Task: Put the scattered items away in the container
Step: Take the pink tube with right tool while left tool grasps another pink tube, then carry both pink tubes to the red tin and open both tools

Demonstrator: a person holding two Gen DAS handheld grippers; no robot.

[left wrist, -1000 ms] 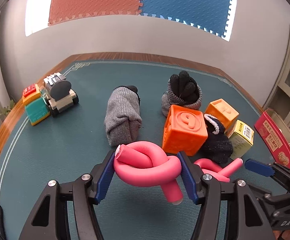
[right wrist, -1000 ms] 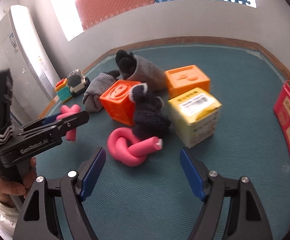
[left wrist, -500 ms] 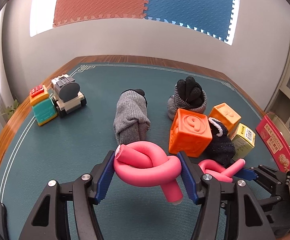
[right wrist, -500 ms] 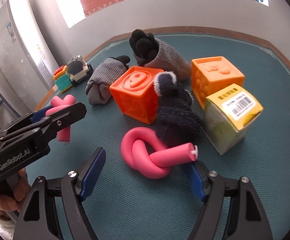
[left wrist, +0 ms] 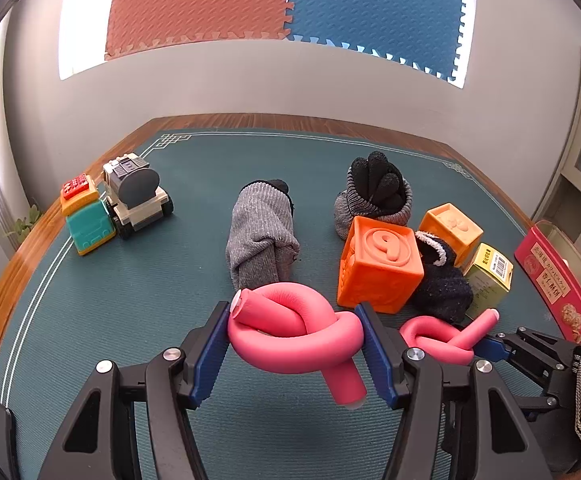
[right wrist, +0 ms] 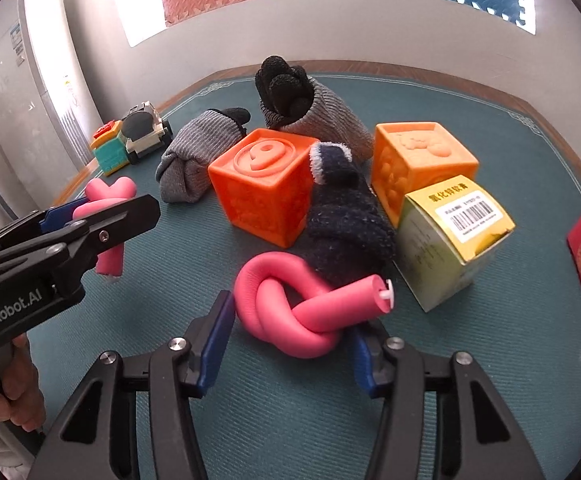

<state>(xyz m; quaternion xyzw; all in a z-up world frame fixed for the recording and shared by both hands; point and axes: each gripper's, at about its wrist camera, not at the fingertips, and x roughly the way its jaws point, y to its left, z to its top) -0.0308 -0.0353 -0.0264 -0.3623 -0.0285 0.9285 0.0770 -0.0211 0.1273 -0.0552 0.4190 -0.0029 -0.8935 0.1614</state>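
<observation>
My left gripper (left wrist: 294,320) is shut on a knotted pink foam tube (left wrist: 290,336) and holds it just above the green mat. In the right wrist view that gripper (right wrist: 106,216) shows at the left with its pink knot (right wrist: 110,192). A second pink foam knot (right wrist: 290,312) lies on the mat against a dark sock (right wrist: 346,220). My right gripper (right wrist: 290,320) straddles this knot, its jaws closing and the blue pads against its sides. The left wrist view shows this knot (left wrist: 442,336) too. A red tin container (left wrist: 546,280) stands at the right edge.
Behind the knots stand two orange cubes (right wrist: 266,184) (right wrist: 418,160) and a yellow-green carton (right wrist: 450,240). Two grey rolled gloves (left wrist: 258,236) (left wrist: 374,196) lie farther back. A toy truck (left wrist: 134,196) and a teal block (left wrist: 88,228) sit at the far left by the wooden table edge.
The right gripper moved forward over the second pink knot and its jaws narrowed onto it. The left gripper kept still with its knot.
</observation>
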